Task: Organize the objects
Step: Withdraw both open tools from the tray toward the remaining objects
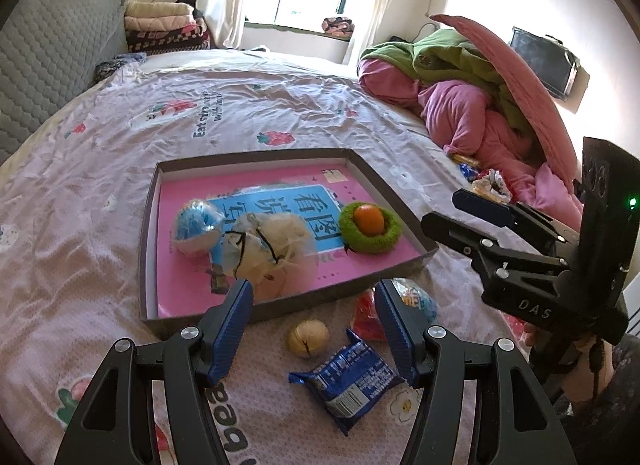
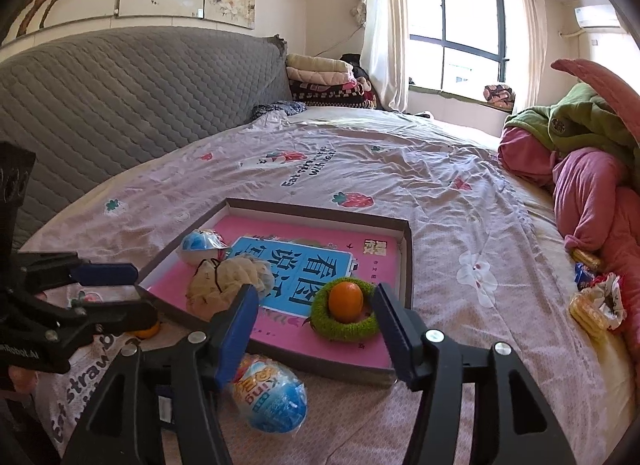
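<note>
A shallow grey box [image 1: 149,225] [image 2: 407,265] lies on the bed with a pink book inside. On the book sit a blue-and-white egg [image 1: 197,231] [image 2: 202,246], a cream mesh pouch [image 1: 266,247] [image 2: 228,279] and an orange [image 1: 369,219] [image 2: 346,301] in a green ring [image 1: 390,239] [image 2: 320,311]. My left gripper [image 1: 314,313] is open and empty above the box's near edge. In front of it lie a walnut [image 1: 308,338], a blue snack packet [image 1: 350,381], a red wrapper [image 1: 364,315] and a second foil egg [image 1: 420,299] [image 2: 270,397]. My right gripper [image 2: 316,313] is open and empty by the green ring.
A heap of pink and green bedding [image 1: 472,97] [image 2: 588,169] fills the right side. Snack packets [image 2: 592,297] [image 1: 486,181] lie at its foot. A grey quilted headboard [image 2: 120,105] and folded blankets [image 1: 164,25] stand at the far left. A small orange fruit [image 2: 146,331] lies under the left gripper.
</note>
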`<state>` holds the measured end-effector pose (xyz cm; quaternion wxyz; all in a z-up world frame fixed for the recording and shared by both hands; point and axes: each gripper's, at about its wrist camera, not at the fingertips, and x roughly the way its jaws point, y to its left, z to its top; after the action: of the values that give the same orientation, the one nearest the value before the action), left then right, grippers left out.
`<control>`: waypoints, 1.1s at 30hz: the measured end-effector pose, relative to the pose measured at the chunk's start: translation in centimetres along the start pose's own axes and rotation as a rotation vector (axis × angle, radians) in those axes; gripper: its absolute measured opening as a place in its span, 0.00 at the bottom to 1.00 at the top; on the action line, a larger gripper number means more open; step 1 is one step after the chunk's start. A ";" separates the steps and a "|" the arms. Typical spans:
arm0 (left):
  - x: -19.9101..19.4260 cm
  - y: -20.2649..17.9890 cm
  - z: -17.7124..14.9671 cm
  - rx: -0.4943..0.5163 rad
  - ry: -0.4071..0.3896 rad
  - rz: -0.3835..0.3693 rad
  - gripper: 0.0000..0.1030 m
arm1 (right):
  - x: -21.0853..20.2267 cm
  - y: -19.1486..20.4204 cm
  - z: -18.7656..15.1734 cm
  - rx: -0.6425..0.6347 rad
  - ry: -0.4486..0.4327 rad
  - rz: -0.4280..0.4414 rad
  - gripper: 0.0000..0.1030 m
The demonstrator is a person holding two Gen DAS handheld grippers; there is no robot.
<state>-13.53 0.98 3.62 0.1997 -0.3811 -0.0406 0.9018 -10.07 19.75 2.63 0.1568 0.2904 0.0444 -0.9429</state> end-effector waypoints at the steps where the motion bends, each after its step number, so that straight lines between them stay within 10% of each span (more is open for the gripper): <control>1: 0.0 0.0 -0.2 -0.005 0.000 0.002 0.63 | -0.2 0.0 -0.1 0.008 0.000 0.008 0.58; 33: -3.1 -2.6 -4.6 -0.083 -0.031 0.063 0.63 | -3.6 1.0 -1.9 0.021 -0.019 0.041 0.61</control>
<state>-7.50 1.82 3.05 0.1546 -0.3760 -0.0691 0.9110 -5.91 20.07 3.11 0.1736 0.2839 0.0270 -0.9426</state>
